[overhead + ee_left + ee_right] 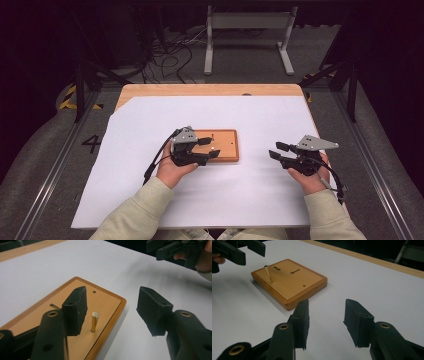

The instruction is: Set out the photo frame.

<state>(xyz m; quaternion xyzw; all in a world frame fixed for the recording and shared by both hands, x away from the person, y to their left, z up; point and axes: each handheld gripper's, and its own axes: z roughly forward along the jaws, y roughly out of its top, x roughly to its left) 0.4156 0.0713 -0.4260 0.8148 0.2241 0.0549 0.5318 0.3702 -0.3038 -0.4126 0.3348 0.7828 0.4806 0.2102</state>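
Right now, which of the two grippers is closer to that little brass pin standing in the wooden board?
The left gripper. Its open jaws sit over the wooden board with the brass pin between them, untouched. The right gripper hovers over the white sheet, well off the board's side.

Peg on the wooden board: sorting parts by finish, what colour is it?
Shiny gold peg; clearest in the left gripper view.

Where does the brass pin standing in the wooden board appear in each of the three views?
High view: brass pin at centre, by the left gripper.
Left gripper view: lower centre, upright between the open jaws, nearer the left one.
Right gripper view: upper left, leaning in the picture.
Shared landmark: wooden board on the white sheet.
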